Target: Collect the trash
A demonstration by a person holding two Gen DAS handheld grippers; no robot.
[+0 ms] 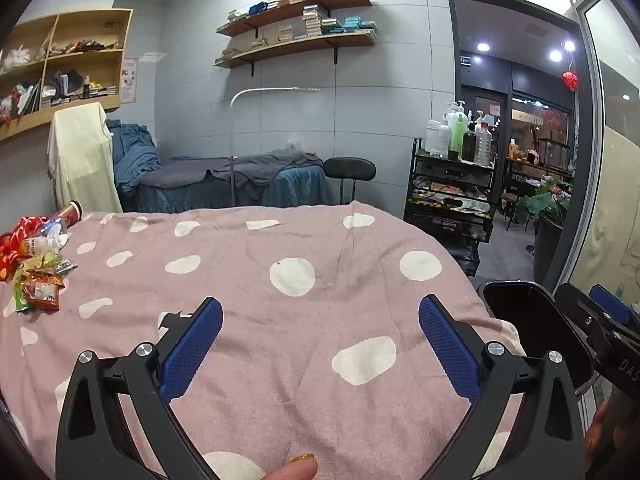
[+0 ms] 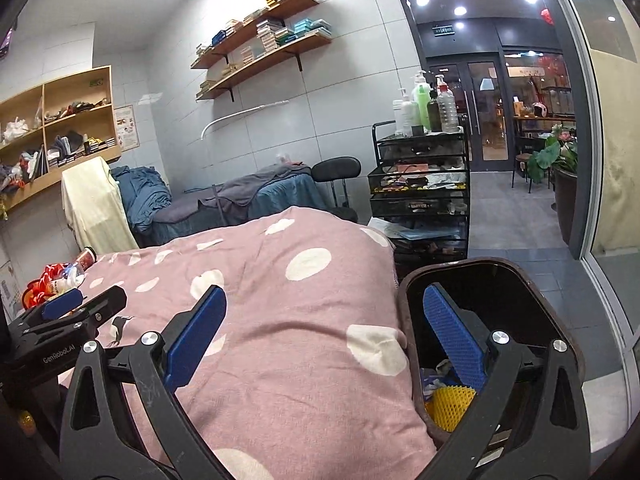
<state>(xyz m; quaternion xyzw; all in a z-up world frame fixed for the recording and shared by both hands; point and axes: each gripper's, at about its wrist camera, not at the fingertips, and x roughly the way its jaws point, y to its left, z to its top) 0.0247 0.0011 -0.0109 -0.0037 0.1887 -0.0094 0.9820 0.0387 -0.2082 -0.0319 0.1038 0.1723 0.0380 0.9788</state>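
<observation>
Between pickups: the left gripper [image 1: 320, 344] and right gripper [image 2: 324, 338] hover spread and empty over the polka-dot blanket [image 1: 280, 300]. Snack wrappers [image 1: 38, 284] and a crushed plastic bottle [image 1: 50, 236] lie at ten o'clock, well apart; the trash bin [image 2: 520, 280] waits at three o'clock. Next, a leftward reach seems likely.

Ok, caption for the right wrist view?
Open right tool over pink polka-dot blanket, beside dark bin holding yellow mesh trash.

Empty right claw [image 2: 322, 308] above bin [image 2: 516, 280] edge
</observation>
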